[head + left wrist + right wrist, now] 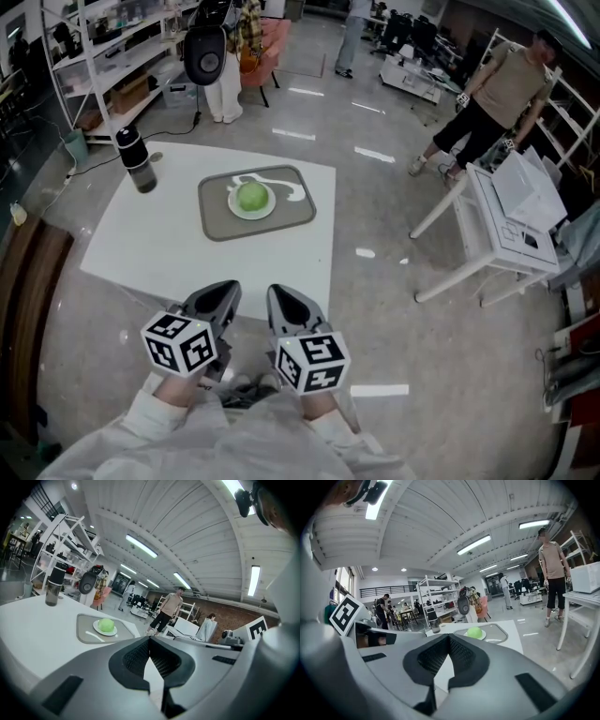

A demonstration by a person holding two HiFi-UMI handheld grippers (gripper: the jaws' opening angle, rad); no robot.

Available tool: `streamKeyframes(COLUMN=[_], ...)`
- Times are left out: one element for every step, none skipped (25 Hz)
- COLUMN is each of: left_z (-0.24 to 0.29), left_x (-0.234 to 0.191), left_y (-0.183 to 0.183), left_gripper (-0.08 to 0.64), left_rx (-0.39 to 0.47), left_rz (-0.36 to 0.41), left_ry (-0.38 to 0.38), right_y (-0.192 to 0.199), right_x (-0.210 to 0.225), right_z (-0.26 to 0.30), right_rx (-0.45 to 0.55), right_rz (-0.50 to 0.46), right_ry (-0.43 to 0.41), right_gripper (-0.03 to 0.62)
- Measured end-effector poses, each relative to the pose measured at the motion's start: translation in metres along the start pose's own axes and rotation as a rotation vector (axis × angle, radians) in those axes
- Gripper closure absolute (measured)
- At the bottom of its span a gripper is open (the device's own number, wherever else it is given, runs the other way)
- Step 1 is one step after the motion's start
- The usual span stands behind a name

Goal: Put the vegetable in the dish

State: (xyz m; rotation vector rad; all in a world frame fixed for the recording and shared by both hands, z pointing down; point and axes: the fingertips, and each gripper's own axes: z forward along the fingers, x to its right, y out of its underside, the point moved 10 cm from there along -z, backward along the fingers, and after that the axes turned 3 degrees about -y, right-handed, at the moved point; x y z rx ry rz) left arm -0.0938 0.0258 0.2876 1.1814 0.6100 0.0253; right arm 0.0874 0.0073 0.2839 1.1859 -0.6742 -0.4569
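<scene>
While holding left gripper [223, 289], right gripper [280, 296] closed, empty short of tray [215, 222], treat vegetable [251, 197] on dish [234, 209] as round, slick: pinch across middle.

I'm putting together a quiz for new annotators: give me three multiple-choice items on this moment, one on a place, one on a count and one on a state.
1. Where is the round green vegetable?
A. On the small white dish in the grey tray
B. On the floor
C. Between a tool's jaws

2. How many vegetables lie on that dish?
A. One
B. Two
C. Three

3. How do the left tool and right tool stand?
A. Both shut, empty
B. Both wide open
C. Left shut on the vegetable

Key: 1 A, the head view shows it sitting on the dish. 2 A, only one green ball is there. 3 A, each tool's own view shows its jaws meeting with nothing between.
</scene>
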Motion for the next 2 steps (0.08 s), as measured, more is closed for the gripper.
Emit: streamKeyframes(left_z=[0.0015,0.0031], left_x=[0.0,0.0], left_y=[-0.0001,-0.0002], left_gripper=[0.552,0.552], left_rx=[-0.003,-0.006], left_rz=[-0.001,-0.001], left_ry=[0.0,0.0], right_y=[-0.0003,-0.0007], right_x=[0.0017,0.0034], right_z=[0.0002,0.0005], right_rx=[-0.002,-0.004], right_rz=[0.001,0.001], right_ry=[0.005,0.009], right_gripper=[0.58,0.58])
